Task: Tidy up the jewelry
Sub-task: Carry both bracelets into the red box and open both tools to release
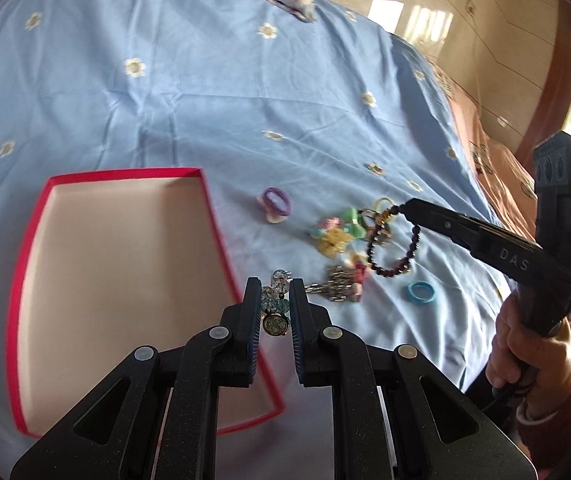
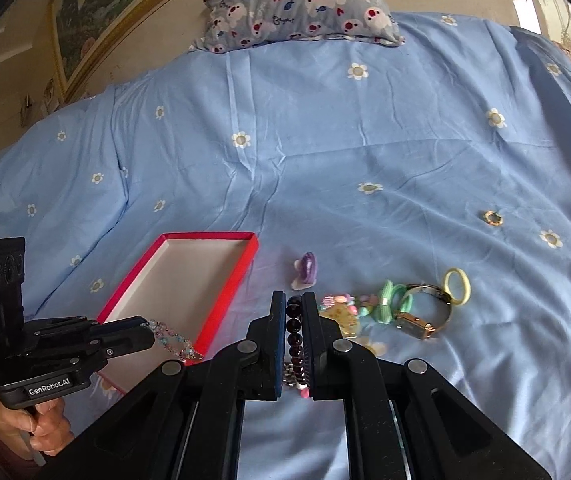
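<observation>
My left gripper [image 1: 274, 286] is shut on a bracelet of clear and teal glass beads [image 1: 275, 302], lifted over the near right edge of the shallow red box [image 1: 125, 172] with a pale inside. From the right wrist view the same gripper [image 2: 147, 330] holds the glass bracelet [image 2: 175, 342] beside the box [image 2: 209, 235]. My right gripper [image 2: 294, 298] is shut on a dark bead bracelet [image 2: 294, 328]. In the left wrist view the right gripper [image 1: 405, 209] has that bracelet [image 1: 395, 252] hanging as a loop above the jewelry pile.
On the blue flowered sheet lie a purple hair tie [image 2: 307, 270], green hair ties [image 2: 393, 302], a gold watch [image 2: 425, 314], a yellow hair tie [image 2: 457, 286], pastel clips [image 1: 337, 234], a silver chain piece [image 1: 337, 286] and a blue ring [image 1: 421, 292]. A patterned pillow [image 2: 305, 4] is at the far end.
</observation>
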### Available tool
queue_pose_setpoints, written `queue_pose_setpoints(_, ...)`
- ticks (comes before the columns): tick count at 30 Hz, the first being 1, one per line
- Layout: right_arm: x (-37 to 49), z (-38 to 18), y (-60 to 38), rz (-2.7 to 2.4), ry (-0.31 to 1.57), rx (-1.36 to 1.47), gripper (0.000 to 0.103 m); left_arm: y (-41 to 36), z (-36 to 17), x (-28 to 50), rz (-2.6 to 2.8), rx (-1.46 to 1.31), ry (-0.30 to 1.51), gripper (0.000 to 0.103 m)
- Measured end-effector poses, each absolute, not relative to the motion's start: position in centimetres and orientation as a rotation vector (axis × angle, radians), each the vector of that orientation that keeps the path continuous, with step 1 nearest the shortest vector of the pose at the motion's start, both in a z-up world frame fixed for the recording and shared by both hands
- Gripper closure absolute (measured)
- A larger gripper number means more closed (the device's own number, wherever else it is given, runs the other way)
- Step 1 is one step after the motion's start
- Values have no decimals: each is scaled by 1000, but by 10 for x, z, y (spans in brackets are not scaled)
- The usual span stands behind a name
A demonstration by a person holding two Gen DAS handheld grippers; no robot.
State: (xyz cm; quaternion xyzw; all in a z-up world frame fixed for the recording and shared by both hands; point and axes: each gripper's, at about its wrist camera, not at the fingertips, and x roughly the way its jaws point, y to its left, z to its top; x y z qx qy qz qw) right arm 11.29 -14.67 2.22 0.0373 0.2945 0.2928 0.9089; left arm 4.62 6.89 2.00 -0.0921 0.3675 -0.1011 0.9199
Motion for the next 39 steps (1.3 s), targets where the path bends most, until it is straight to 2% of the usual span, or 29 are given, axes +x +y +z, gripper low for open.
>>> queue_pose_setpoints(13, 96, 22, -47, 848, 642, 30, 96, 151, 7, 22, -13, -257, 754, 91)
queue_pose_setpoints(22, 81, -2, 11, 982, 724, -1, 96, 177, -15, 13, 45, -300, 797, 91)
queue_pose_setpoints(39, 104, -62, 26, 900, 883, -99, 96, 191, -50, 19, 132, -284, 898, 90)
